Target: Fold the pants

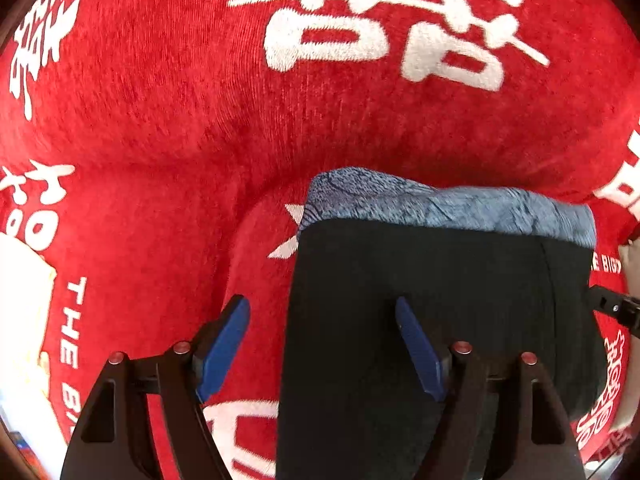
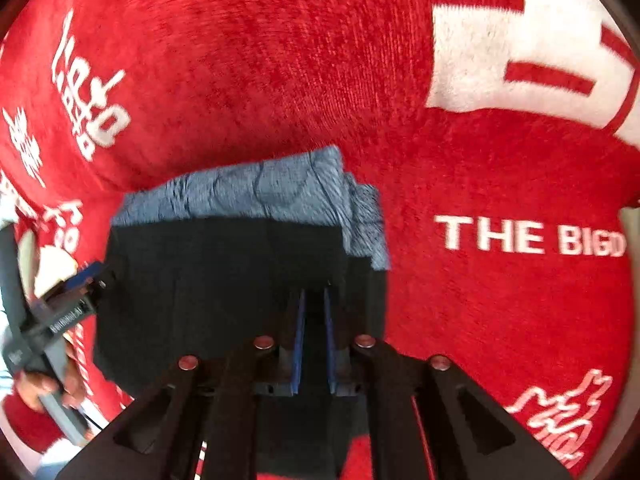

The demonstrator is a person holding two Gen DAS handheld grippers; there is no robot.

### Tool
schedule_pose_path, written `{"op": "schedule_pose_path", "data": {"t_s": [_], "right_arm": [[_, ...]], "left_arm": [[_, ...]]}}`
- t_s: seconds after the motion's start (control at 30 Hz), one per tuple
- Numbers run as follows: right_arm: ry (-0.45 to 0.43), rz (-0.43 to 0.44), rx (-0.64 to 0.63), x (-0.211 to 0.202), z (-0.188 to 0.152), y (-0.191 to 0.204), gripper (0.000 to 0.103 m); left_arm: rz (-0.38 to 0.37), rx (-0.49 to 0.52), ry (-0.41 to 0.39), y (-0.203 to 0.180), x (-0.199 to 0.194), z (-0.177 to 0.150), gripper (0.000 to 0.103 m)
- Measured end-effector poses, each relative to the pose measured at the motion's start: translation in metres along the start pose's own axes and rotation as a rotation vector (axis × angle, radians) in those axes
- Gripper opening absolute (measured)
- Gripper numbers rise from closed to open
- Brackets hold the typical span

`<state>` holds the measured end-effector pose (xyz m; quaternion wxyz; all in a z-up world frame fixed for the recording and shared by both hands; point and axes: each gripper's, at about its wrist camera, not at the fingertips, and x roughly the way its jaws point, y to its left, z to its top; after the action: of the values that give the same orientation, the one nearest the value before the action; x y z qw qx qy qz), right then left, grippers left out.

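The pants [image 1: 440, 300] are black with a blue-grey patterned band [image 1: 460, 204] at the far edge, lying folded on the red cloth. My left gripper [image 1: 322, 312] is open, its left finger [image 1: 224, 344] over the red cloth and its right finger [image 1: 416, 344] over the black fabric at the pants' left edge. In the right wrist view my right gripper [image 2: 314, 304] is shut on the black fabric of the pants [image 2: 220, 280] near their right side. The left gripper [image 2: 86, 276] shows at that view's left edge, held by a hand.
A red cloth [image 1: 200, 100] with white characters and the lettering "THE BIG" [image 2: 528, 236] covers the whole surface under the pants. A pale object [image 1: 20, 280] lies at the left edge of the left wrist view.
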<state>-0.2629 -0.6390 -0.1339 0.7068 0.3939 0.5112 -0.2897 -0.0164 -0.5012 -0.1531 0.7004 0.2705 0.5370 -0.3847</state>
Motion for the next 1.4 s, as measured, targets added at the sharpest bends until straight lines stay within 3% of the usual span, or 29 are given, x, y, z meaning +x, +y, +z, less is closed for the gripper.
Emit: {"op": "schedule_pose_path", "data": {"t_s": [0.17, 0.23, 0.3, 0.37, 0.47, 0.6, 0.67, 0.73, 0.8, 1.4], "right_arm": [[-0.023, 0.009, -0.034, -0.027, -0.028, 0.018, 0.017], [-0.021, 0.012, -0.045, -0.03, -0.042, 0.028, 0.029], [-0.005, 0.008, -0.043, -0.022, -0.053, 0.033, 0.037], [0.007, -0.004, -0.023, -0.011, -0.06, 0.037, 0.039], [-0.015, -0.014, -0.021, -0.004, -0.065, 0.038, 0.041], [-0.029, -0.027, -0.045, 0.002, -0.068, 0.045, 0.045], [-0.024, -0.012, -0.026, 0.004, -0.067, 0.044, 0.051], [-0.016, 0.014, 0.003, 0.005, -0.065, 0.043, 0.068], [-0.005, -0.028, 0.0, 0.009, -0.067, 0.048, 0.08], [0.001, -0.177, 0.064, 0.005, -0.085, 0.069, 0.081]], "left_arm": [[-0.014, 0.05, 0.002, -0.003, -0.026, -0.021, 0.076], [-0.027, 0.063, 0.017, -0.008, -0.028, -0.028, 0.076], [-0.026, 0.072, 0.036, -0.011, -0.022, -0.036, 0.076], [-0.029, 0.054, 0.038, -0.009, -0.017, -0.044, 0.077], [-0.019, 0.035, 0.017, -0.003, -0.017, -0.054, 0.085], [-0.037, 0.028, 0.031, 0.0, -0.018, -0.051, 0.085], [-0.036, 0.049, 0.038, -0.001, -0.023, -0.05, 0.085], [-0.034, 0.071, 0.042, -0.002, -0.029, -0.053, 0.085], [-0.032, 0.082, 0.051, 0.0, -0.033, -0.056, 0.085], [-0.081, 0.155, 0.039, 0.022, -0.054, -0.056, 0.085]]}}
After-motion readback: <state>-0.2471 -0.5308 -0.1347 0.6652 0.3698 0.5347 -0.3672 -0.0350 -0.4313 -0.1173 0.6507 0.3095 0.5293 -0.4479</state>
